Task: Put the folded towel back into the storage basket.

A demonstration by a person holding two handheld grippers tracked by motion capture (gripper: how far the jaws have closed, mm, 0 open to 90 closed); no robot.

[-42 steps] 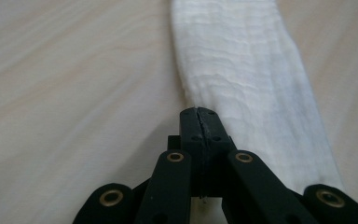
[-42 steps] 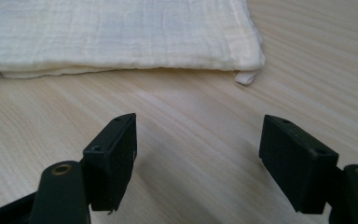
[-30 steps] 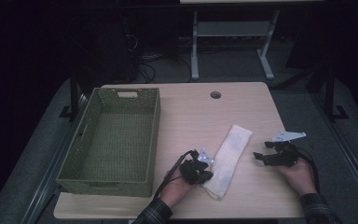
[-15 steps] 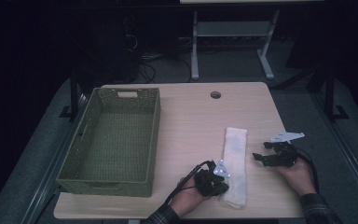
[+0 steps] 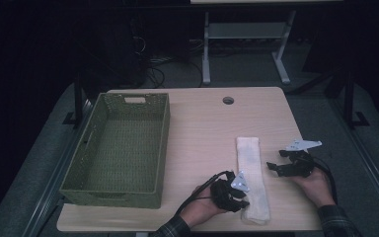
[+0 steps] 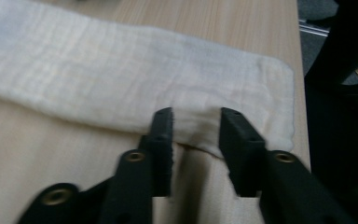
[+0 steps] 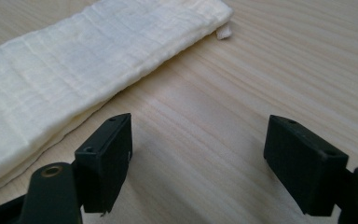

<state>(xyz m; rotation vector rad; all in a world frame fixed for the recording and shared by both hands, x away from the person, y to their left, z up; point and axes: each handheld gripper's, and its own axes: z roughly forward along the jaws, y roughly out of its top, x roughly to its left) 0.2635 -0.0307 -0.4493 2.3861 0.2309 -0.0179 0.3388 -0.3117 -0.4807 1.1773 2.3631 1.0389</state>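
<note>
One cream cloth (image 5: 252, 178), folded into a long narrow strip with a fine woven texture, lies on the table (image 5: 202, 128) near its front right edge. The left gripper (image 6: 196, 140) sits at the strip's near end; its jaws have just been opening and stand apart at the cloth's edge. The right gripper (image 7: 198, 154) rests just beside the strip, jaws wide apart over bare wood. One green wicker basket (image 5: 86, 163) stands farther left.
</note>
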